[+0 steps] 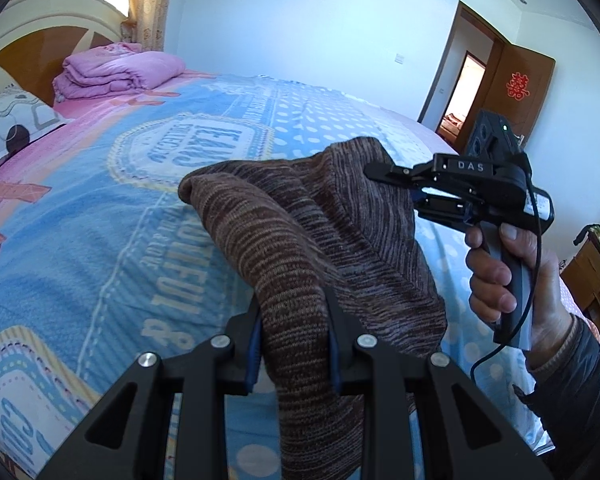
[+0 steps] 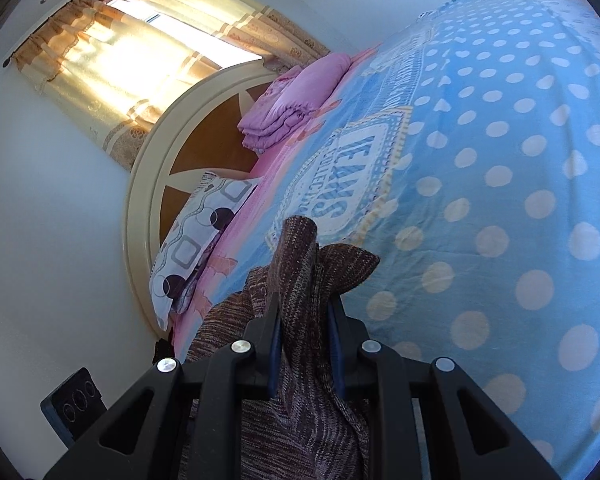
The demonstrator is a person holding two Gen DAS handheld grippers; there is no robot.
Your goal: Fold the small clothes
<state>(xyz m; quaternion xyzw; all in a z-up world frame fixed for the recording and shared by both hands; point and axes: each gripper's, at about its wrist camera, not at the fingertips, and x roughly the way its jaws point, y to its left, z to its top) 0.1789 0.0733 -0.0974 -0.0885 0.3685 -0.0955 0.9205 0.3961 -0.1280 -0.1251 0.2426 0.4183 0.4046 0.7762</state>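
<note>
Both the left gripper (image 1: 294, 344) and right gripper (image 2: 306, 344) have jaws clamped on the brown knit (image 1: 300, 240), holding it up mid-frame above the bed (image 1: 120, 208), probably to spread it out flat before folding.

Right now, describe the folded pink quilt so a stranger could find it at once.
Start at the big bed with its blue printed cover and follow it up to the rounded wooden headboard. The pink quilt lies folded in a thick stack against it. The patterned pillow beside it is white with dark circles; the quilt is plain pink.
</note>
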